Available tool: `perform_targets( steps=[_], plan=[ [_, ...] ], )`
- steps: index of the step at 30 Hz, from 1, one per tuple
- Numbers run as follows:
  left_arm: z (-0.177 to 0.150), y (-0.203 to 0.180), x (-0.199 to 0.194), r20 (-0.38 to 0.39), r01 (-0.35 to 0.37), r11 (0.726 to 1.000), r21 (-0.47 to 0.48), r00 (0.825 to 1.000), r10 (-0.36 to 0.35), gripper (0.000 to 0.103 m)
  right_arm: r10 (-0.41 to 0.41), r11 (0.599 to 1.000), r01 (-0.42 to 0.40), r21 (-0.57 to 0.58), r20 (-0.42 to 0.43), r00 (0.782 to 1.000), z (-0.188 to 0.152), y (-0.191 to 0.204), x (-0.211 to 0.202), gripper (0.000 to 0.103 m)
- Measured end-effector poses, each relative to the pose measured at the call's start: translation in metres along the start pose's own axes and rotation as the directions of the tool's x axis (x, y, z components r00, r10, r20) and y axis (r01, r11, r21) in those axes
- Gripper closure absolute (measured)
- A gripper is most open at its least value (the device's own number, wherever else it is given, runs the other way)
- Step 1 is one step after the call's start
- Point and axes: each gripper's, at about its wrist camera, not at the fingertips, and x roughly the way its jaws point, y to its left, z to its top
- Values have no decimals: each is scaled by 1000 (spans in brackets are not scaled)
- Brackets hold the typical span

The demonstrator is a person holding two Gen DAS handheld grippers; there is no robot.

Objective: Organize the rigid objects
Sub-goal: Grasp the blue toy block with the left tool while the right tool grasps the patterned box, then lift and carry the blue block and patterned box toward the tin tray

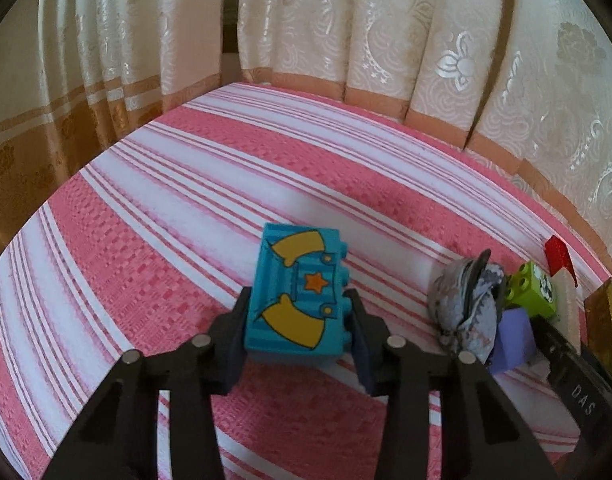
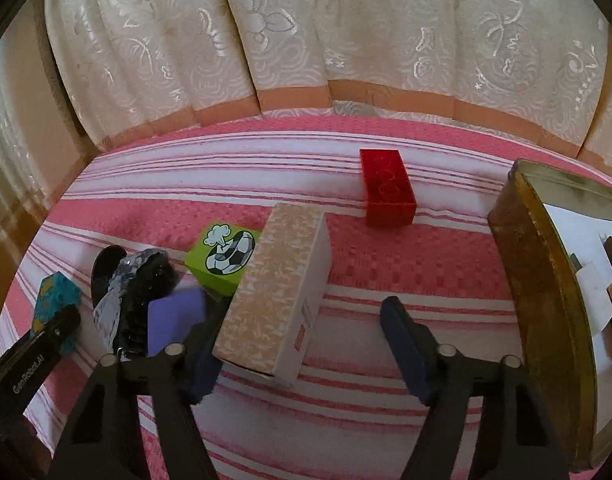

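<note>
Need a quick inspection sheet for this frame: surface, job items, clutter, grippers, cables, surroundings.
Surface: pink and white striped cloth, flat.
Job's things: blue toy brick with yellow sleeves and orange star; green toy brick with football print; red rectangular box; long beige patterned carton; purple block; gold metal tin, open, at right.
Clutter: grey crumpled object beside the purple block, identity unclear.
Grippers: left gripper closed on the blue brick; right gripper open around the carton's near end.
Cables: nothing seen.
Surroundings: cream embroidered curtain behind.
</note>
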Motion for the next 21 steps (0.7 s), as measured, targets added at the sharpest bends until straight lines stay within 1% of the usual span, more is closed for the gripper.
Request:
perform_targets(
  steps=[1,2,3,6,8,9,11,13,16,19,21],
  plan=[
    [0,1,0,1,7,1000,-6,1000,-7,60,1,1000,-1,3,5,1000,0,-1,-1,72],
    [0,3,-1,4,17,1000,-14,1000,-17,60,-1,1000,1,3,5,1000,-1,-2,-2,75],
    [0,4,-1,5,23,1000,-20,1000,-23,61,11,1000,-11,7,6,1000,-1,-5,-2,75],
    [0,8,-4,19,71,997,-39,997,-70,62,69,997,-70,35,13,998,-4,-17,-5,75],
    [0,7,-7,35,87,995,-39,996,-86,62,148,987,-149,63,28,989,-7,-24,-9,75],
    [1,7,-8,42,95,995,-37,995,-93,62,170,983,-173,66,43,984,-8,-27,-13,75],
    [1,5,-15,81,121,992,-31,990,-119,62,185,980,-190,57,82,979,-10,-29,-21,75],
    [3,4,-22,125,134,991,-19,984,-131,62,211,975,-218,46,122,970,-13,-31,-32,75],
    [3,2,-35,195,148,989,3,970,-146,62,267,961,-276,29,176,948,-18,-32,-48,75],
    [2,0,-43,241,177,984,23,954,-178,62,285,956,-292,-4,228,931,-23,-30,-64,75],
    [3,-2,-47,260,179,983,34,948,-181,62,262,964,-263,-33,262,929,-25,-27,-72,75]
  ],
)
